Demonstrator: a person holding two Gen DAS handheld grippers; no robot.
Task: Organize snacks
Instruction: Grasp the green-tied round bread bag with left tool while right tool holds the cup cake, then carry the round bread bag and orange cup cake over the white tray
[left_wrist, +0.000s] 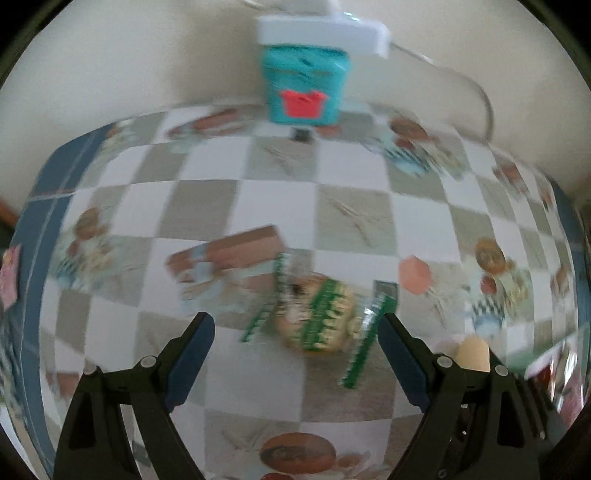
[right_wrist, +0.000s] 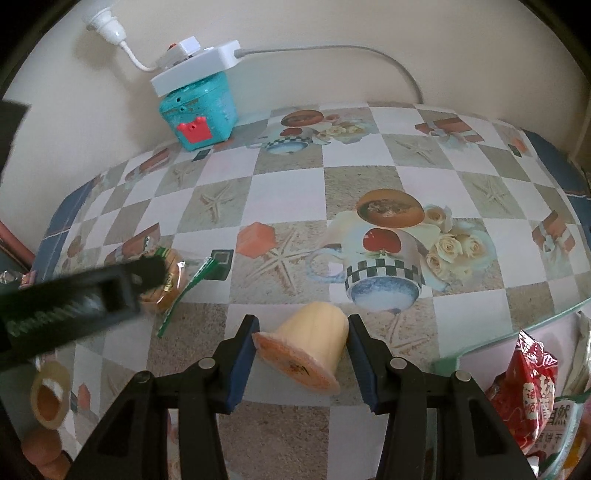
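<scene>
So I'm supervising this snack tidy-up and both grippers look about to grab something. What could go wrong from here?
1. The pale yellow plastic jelly cup lies tipped on its side between the right gripper's open fingers; its tapered, rounded wall may squirt out or roll as they close.
2. The green-striped clear wrapper holding a round pastry sits between the left gripper's open fingers; a hard squeeze could crush it.
3. The two grippers work close together and might collide.

The whole left wrist view is smeared by motion, so the print on the wrapped pastry (left_wrist: 317, 314) cannot be read. In the right wrist view, that pastry (right_wrist: 171, 280) is partly hidden behind the left gripper (right_wrist: 147, 271), and the red snack bags (right_wrist: 532, 387) are cut off by the edge.
</scene>
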